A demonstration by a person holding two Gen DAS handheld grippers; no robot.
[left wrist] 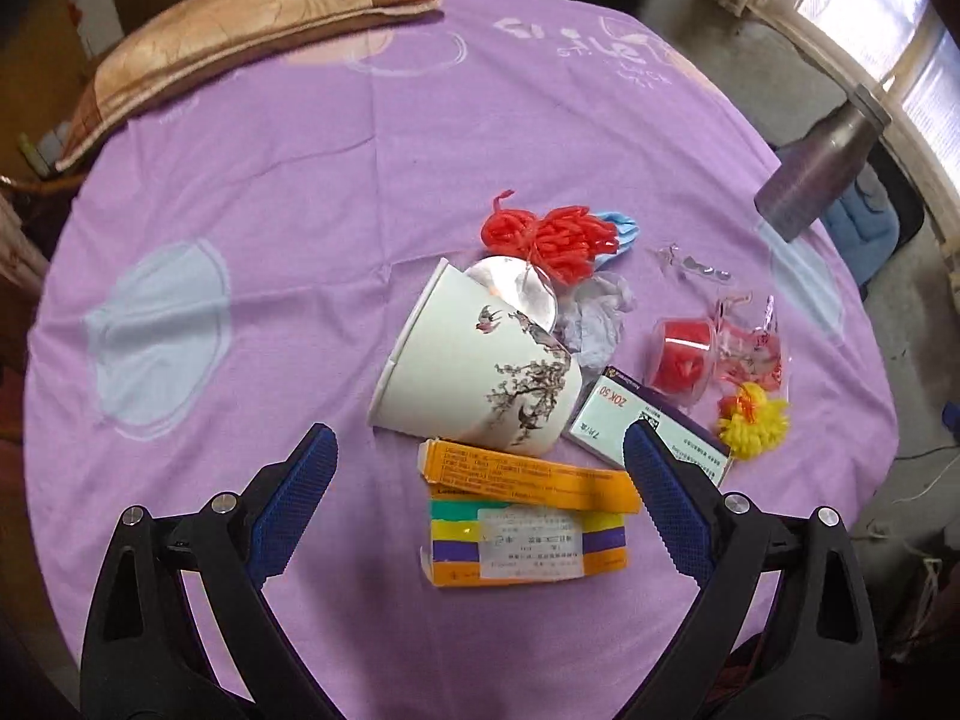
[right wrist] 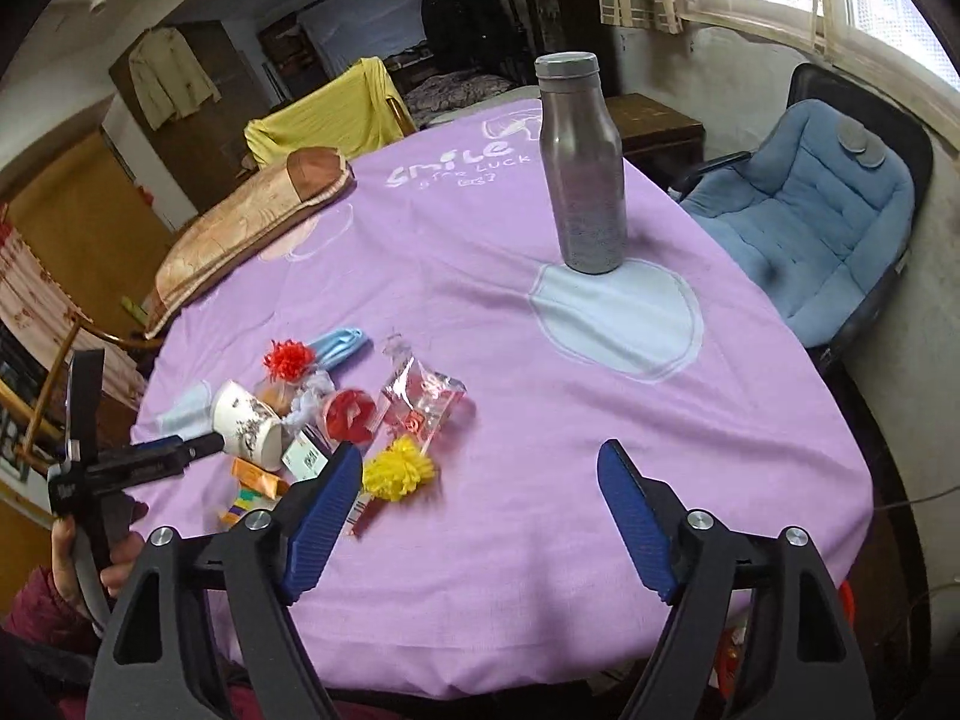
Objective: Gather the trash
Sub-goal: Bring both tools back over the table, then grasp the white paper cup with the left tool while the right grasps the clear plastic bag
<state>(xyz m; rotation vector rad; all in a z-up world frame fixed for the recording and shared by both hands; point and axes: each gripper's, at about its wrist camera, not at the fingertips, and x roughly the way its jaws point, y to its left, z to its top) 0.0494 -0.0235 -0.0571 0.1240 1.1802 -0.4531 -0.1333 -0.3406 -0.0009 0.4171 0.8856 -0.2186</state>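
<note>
Trash is heaped mid-worktop: a tipped paper cup, orange cartons at its 6 o'clock, a yellow pompom at 3 o'clock. Left gripper fingers are spread, released, above the cartons. Right gripper fingers are released, nothing between. A grey bottle stands at 1 o'clock.

A lived-in home room: purple tablecloth, cushioned armchair, clothes hanging on a wardrobe.
</note>
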